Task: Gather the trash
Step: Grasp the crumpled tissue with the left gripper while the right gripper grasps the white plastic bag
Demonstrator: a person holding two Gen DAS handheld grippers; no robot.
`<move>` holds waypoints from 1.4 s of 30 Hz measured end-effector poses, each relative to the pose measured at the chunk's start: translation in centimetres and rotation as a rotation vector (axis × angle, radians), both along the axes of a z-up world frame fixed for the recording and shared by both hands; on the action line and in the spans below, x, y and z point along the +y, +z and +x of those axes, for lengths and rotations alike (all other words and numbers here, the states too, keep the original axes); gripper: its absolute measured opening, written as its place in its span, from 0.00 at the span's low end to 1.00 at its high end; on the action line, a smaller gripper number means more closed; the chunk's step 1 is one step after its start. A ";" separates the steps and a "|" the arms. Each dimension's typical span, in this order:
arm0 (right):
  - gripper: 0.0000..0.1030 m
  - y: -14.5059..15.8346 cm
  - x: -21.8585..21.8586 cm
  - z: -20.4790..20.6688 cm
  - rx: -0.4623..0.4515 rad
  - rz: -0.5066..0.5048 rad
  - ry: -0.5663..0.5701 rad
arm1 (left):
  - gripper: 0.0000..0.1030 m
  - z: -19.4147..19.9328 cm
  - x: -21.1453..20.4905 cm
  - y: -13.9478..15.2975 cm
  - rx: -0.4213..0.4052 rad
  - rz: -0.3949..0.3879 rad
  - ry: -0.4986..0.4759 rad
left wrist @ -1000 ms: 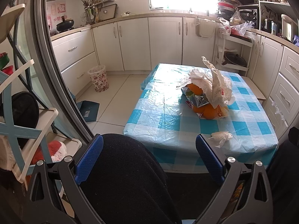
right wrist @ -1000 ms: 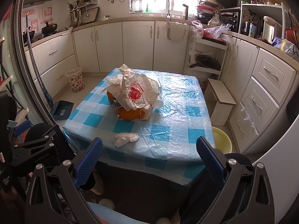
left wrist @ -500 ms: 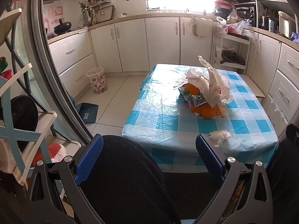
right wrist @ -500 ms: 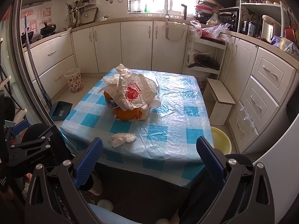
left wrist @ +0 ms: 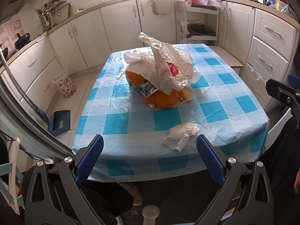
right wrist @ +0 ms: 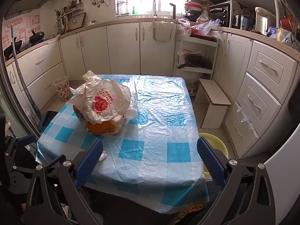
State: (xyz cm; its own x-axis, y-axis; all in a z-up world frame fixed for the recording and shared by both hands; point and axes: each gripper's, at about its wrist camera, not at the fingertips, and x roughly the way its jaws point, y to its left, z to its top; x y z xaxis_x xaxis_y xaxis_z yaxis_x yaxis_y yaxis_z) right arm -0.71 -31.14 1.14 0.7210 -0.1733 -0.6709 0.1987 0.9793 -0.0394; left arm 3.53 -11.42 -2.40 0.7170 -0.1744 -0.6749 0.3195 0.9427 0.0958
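White crumpled tissue near table edge

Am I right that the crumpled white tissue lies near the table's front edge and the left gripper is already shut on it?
Not quite. The crumpled white tissue does lie near the table's front edge, but the left gripper is open and clear of it, as the left wrist view shows.

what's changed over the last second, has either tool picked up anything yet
Both tools moved in toward the table. The left tool now frames the crumpled white wad near the front edge; the right tool shifted rightward. Neither has taken hold of anything; both remain open. The wad and the bag of oranges lie unmoved.
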 end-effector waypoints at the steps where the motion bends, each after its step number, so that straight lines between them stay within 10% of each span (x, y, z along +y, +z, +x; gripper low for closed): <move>1: 0.93 -0.2 -0.4 0.4 -0.015 0.006 0.002 | 0.92 0.8 -0.5 -1.0 0.037 0.033 -0.010; 9: 0.93 -0.4 -1.9 4.1 -0.054 0.081 0.072 | 0.86 4.8 -5.7 -6.0 0.172 0.134 -0.044; 17: 0.93 -0.7 -1.9 7.3 -0.049 0.156 0.133 | 0.23 7.1 -5.3 -8.6 0.271 0.090 0.005; 33: 0.93 -1.8 4.5 15.9 0.003 0.399 0.327 | 0.16 8.5 6.8 -4.5 0.198 -0.144 0.326; 42: 0.27 -2.5 4.0 17.9 0.060 0.497 0.290 | 0.16 8.1 8.7 -3.6 0.184 -0.182 0.318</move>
